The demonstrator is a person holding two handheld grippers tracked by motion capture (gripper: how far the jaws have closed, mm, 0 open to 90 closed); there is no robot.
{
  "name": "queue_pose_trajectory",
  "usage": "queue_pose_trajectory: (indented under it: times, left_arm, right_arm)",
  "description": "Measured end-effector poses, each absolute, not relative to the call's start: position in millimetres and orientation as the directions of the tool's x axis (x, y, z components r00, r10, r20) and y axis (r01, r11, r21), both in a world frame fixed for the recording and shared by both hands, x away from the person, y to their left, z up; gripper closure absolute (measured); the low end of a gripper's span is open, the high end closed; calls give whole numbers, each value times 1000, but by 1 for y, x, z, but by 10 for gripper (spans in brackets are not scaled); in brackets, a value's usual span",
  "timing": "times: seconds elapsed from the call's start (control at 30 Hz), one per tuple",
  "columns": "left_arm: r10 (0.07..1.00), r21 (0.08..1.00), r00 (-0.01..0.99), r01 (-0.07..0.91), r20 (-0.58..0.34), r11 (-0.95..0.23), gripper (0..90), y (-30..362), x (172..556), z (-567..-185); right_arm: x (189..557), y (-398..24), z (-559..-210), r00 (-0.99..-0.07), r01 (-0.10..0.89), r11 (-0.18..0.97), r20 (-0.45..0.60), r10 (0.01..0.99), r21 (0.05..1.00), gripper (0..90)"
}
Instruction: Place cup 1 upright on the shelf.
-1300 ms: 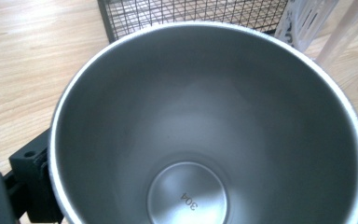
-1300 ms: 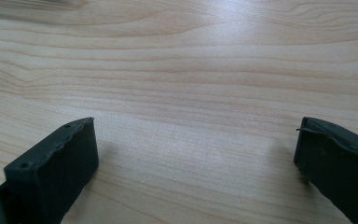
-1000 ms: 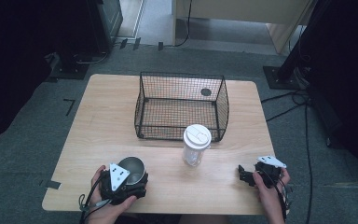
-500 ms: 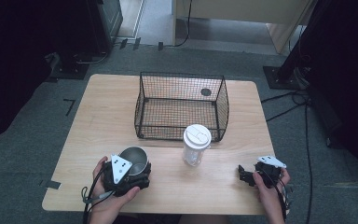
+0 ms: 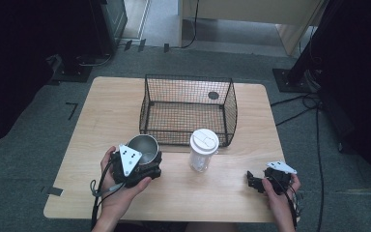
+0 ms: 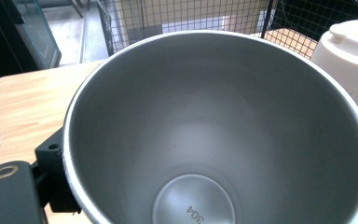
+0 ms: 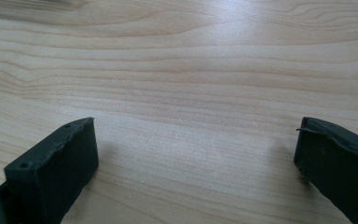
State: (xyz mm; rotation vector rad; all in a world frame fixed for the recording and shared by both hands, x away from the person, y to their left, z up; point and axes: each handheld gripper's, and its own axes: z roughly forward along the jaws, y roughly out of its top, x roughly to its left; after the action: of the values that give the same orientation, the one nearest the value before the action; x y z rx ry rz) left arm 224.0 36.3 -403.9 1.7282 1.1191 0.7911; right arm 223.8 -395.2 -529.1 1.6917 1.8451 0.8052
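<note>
Left hand-held gripper [image 5: 147, 166]: held in the person's left hand [image 5: 121, 191] at the near-left part of the table [image 5: 106, 116]; jaws clamped on the steel cup, 1 black jaw visible against the cup's outer wall in the left gripper view; grey 3-cornered plate on top, cable trailing toward the near edge.
Left forearm: enters from the bottom of the high view, angled forward and slightly right; fingers wrapped round the gripper body.
Steel cup [image 6: 214, 135]: upright or nearly so, open mouth up, just in front of the wire basket's near-left corner; inside bare, with "304" stamped on the bottom. Whether its base touches the table cannot be told.
Right hand-held gripper [image 5: 253, 181]: held in the right hand [image 5: 280, 195] low over the near-right part of the table; jaws wide apart with only bare wood between them in the right gripper view; jaws point left across the table.
Right forearm: enters from the bottom right, wrist roughly level with the table edge.
Lidded cup [image 5: 203, 150]: 1 translucent cup with white lid, standing upright between the 2 grippers, just in front of the basket, apart from both.
Wire basket [image 5: 229, 111]: black mesh, open top, mid-table.
</note>
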Motion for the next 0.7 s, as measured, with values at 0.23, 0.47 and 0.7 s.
queue_pose_trajectory:
  times: [0.23, 0.47, 0.7]
  left_arm:
    - [923, 929, 384, 333, 21, -160, 81, 29, 233, -396]
    - [924, 941, 381, 304, 24, -150, 81, 20, 242, -385]
    - [931, 957, 364, 268, 1, -106, 81, 17, 252, -376]
  right_arm:
    - [224, -395, -529, -97, 695, 49, 25, 995, 717, 0]
    - [224, -395, -529, -97, 695, 49, 25, 995, 718, 0]
    - [224, -395, -529, -95, 694, 48, 26, 995, 718, 0]
